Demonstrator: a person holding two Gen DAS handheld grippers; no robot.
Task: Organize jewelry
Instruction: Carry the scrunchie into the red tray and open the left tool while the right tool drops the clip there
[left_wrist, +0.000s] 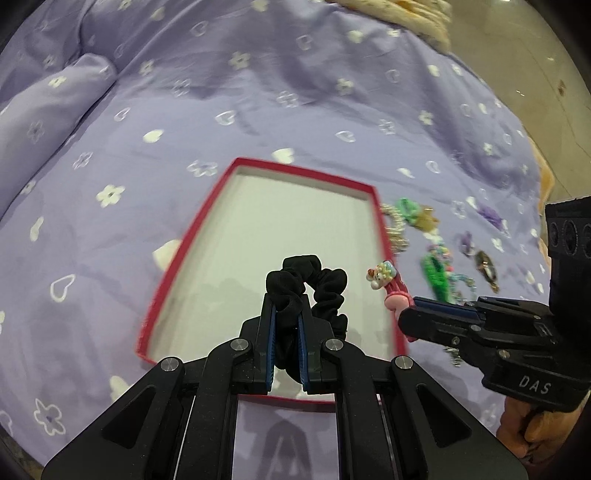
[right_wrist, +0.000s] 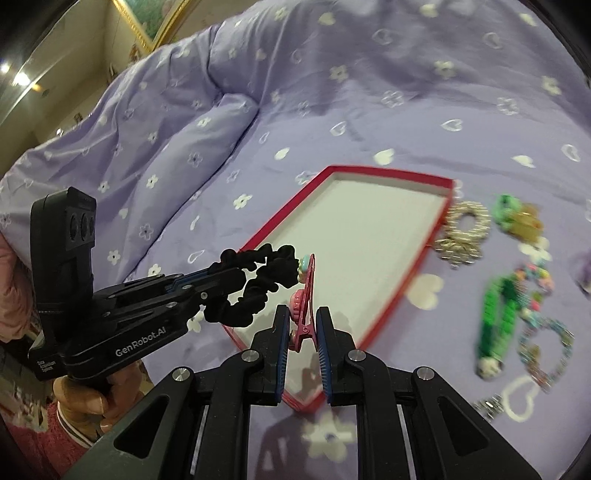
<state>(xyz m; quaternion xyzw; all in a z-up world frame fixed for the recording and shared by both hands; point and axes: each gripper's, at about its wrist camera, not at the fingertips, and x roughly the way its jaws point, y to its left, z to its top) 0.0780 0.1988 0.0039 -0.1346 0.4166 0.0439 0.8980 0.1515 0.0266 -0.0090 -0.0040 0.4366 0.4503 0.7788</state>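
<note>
A shallow red-rimmed box (left_wrist: 303, 171) with a white floor lies on the purple bedspread. In the left wrist view my left gripper (left_wrist: 287, 301) is shut on a black scrunchie (left_wrist: 327, 284), held over the near part of the box. To its right, my right gripper (left_wrist: 408, 314) pinches a pink hair clip (left_wrist: 393, 295) with a small colourful charm. In the right wrist view the right gripper (right_wrist: 303, 314) clamps the pink hair clip (right_wrist: 300, 302) at its hinge end over the box (right_wrist: 388, 173). The left gripper (right_wrist: 221, 267) comes in from the left with the scrunchie (right_wrist: 258, 284).
Loose jewelry lies right of the box: silver bracelets (right_wrist: 465, 225), a green hair clip (right_wrist: 498, 314), a beaded bracelet (right_wrist: 546, 343) and a green-and-gold piece (right_wrist: 513, 214). A purple pillow (left_wrist: 55, 103) lies at the far left. A hand (right_wrist: 85, 398) grips the left tool.
</note>
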